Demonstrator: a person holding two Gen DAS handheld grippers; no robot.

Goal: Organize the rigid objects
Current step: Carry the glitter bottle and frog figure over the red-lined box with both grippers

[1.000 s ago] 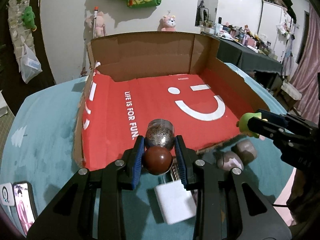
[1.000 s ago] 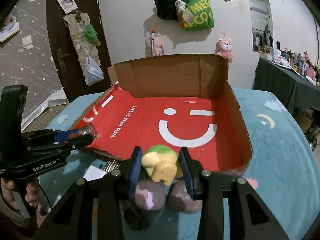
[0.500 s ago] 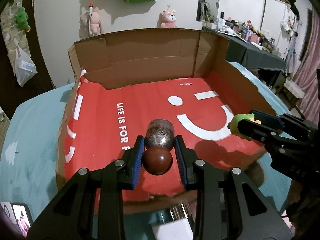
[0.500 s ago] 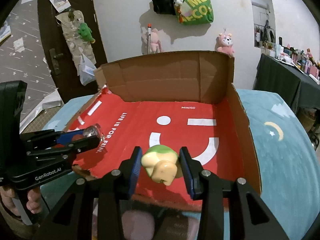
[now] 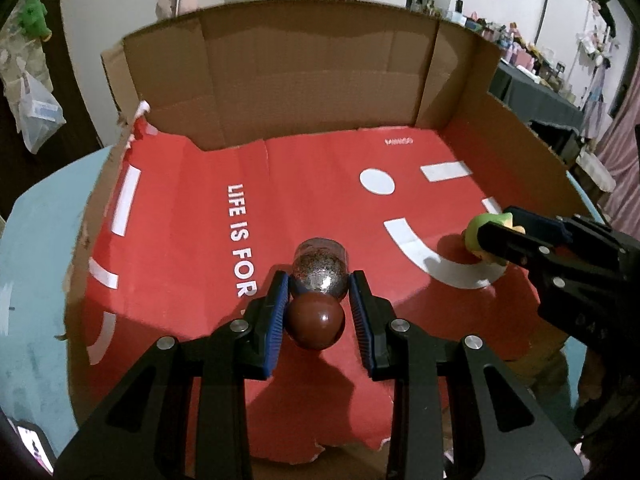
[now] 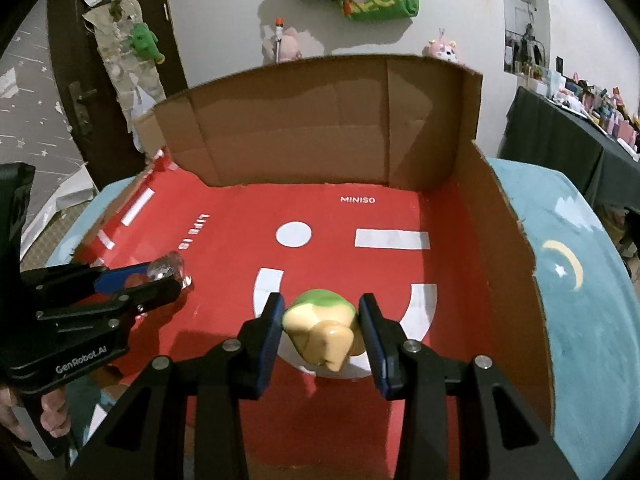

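1. Both tools have advanced from the near edge to over the red floor of the brown cardboard box (image 5: 312,76).
2. Left tool (image 5: 320,300) is clamped on a glittery clear bottle with a round brown cap (image 5: 318,288), long axis pointing forward, beside "LIFE IS FOR".
3. Right tool (image 6: 322,330) is clamped on a green-and-cream figurine (image 6: 320,326) low over the white smile; "MINISO" lies beyond.

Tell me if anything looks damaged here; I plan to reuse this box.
Yes. The cardboard box's near edge is torn and ragged, and its left side is frayed with no upright wall. The red printed floor is creased.
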